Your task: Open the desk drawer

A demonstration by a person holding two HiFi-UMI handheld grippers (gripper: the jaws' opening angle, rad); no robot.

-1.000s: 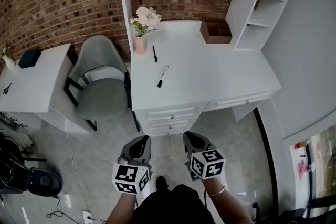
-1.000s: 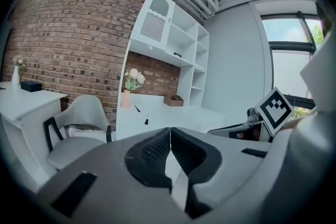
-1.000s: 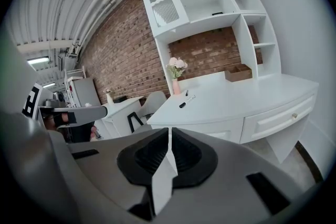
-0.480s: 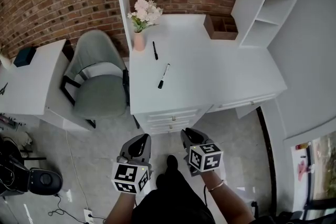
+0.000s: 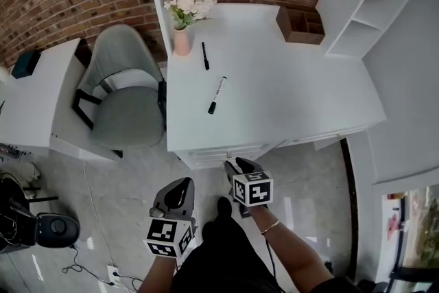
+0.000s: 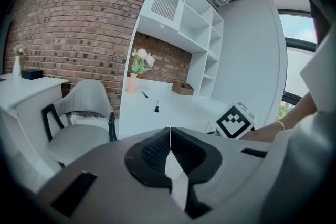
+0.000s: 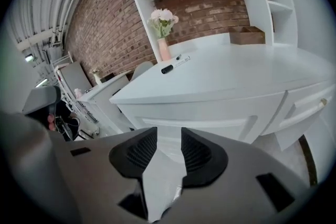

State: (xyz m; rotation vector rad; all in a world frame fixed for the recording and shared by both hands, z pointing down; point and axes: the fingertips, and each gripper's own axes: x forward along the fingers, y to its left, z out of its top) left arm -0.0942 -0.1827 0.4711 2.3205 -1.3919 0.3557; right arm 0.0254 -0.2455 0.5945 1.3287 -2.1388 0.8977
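"White panel dead ahead. What's changed?"

"My right gripper [image 5: 237,164] has come forward and down to the drawer [image 7: 194,122]. Its fingers [image 7: 199,153] have just been opening and now stand apart with nothing between them. The drawer's face sits just beyond their tips, untouched. I'd judge this is the reach before the pull. I can't make out a handle on that panel."

"And the other one?"

"My left gripper [image 6: 170,147] hangs lower and further back, fingers closed on nothing, well short of the drawer."

"Count for me."

"One drawer panel ahead of the right fingers, and one more with a knob [image 7: 321,104] off to their right. Up beyond them on the worktop [image 5: 295,99] there's one pen [image 5: 217,95] and a second pen [image 5: 204,55], so two. There's also one vase of flowers [image 5: 182,44] and one wooden box [image 5: 302,24]. Left of the left fingers is one chair [image 5: 127,103], and past it one side table [image 5: 31,103]."
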